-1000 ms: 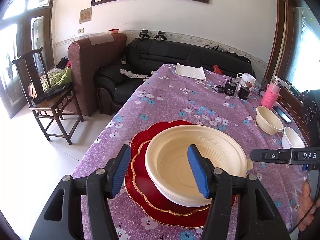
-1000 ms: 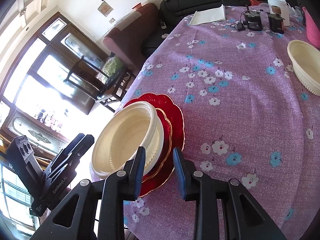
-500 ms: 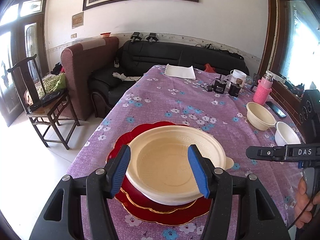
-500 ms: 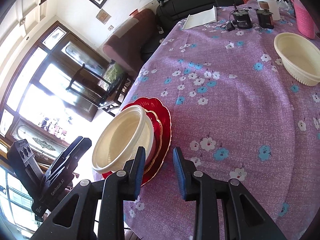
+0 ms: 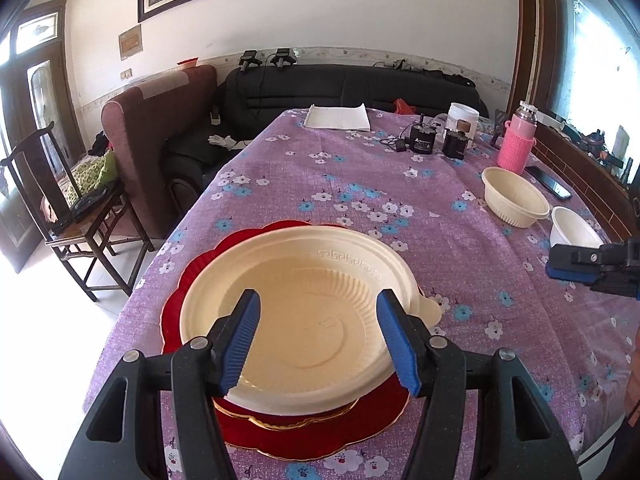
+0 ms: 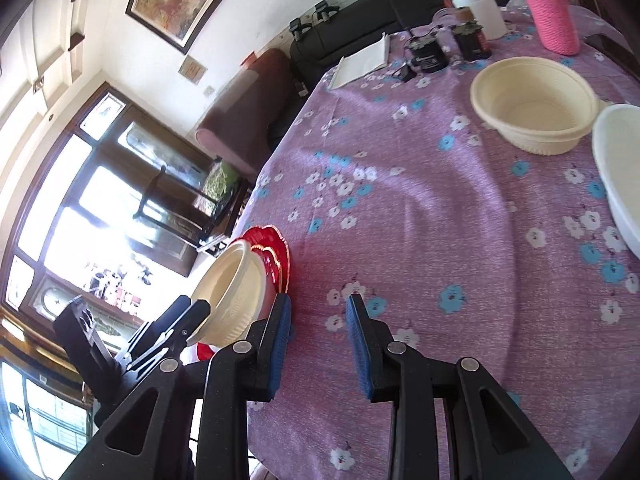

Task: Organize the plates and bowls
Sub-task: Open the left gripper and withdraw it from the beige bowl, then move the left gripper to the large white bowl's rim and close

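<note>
A large cream bowl (image 5: 304,308) sits on stacked red plates (image 5: 320,436) near the table's front left. My left gripper (image 5: 320,340) is open and hovers over the bowl's near side, fingers apart, touching nothing. In the right wrist view the same bowl (image 6: 228,292) and red plates (image 6: 272,252) lie at the left. My right gripper (image 6: 318,336) is open and empty above bare cloth to their right. A smaller cream ribbed bowl (image 5: 514,200) and a white bowl (image 5: 572,228) stand at the right; they also show in the right wrist view, cream bowl (image 6: 532,108), white bowl (image 6: 620,176).
The purple flowered tablecloth (image 5: 360,184) covers the table. At the far end lie a white folded cloth (image 5: 338,118), black devices (image 5: 424,140), a white jar (image 5: 462,120), a pink bottle (image 5: 518,140) and a phone (image 5: 552,188). A sofa and wooden chair stand left.
My left gripper has pulled back and risen over the bowl. My right gripper has swung right, away from the plates, towards the two smaller bowls.
</note>
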`<state>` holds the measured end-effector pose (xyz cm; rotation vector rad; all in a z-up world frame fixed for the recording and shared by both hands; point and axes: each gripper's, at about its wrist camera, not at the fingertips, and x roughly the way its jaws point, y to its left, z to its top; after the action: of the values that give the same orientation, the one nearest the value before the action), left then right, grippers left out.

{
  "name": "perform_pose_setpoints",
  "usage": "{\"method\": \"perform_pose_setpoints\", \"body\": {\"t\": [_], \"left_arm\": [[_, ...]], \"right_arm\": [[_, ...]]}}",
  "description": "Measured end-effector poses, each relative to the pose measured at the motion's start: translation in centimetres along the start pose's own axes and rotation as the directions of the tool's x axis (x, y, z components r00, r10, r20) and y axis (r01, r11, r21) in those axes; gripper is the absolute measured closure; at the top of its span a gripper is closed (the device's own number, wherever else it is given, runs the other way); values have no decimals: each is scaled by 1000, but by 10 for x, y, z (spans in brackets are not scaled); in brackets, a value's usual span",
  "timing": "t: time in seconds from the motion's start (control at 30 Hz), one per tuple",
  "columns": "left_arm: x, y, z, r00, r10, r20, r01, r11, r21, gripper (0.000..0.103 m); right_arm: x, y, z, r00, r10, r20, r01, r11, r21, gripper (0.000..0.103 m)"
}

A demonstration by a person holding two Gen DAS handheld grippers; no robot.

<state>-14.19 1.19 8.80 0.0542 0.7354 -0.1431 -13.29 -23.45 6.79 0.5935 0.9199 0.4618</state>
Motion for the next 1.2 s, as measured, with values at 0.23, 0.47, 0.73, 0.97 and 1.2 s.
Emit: {"method": "perform_pose_setpoints", "body": {"t": [0.23,0.47,0.73,0.97,1.2], "left_arm": [[-7,-10,3,1000,2,8,-2,1000,18,43],[-32,-36,22,997,-50,58,46,996,71,39],[-21,-105,32,974,-224,-15,224,964,143,38],[8,-182,31,922,-357,-149,381,905,191,38],[45,-235,49,859,-453,-238,492,859,143,39]], "right_arm": [[-46,-30,5,995,-4,98,-1,999,51,69],[-111,-72,4,971,-65,228,40,993,112,66],[-172,-133,-10,924,-196,328,117,963,244,66],[-200,-167,-21,894,-285,345,183,937,298,66],[-195,-196,-17,891,-342,297,227,904,362,66]]}}
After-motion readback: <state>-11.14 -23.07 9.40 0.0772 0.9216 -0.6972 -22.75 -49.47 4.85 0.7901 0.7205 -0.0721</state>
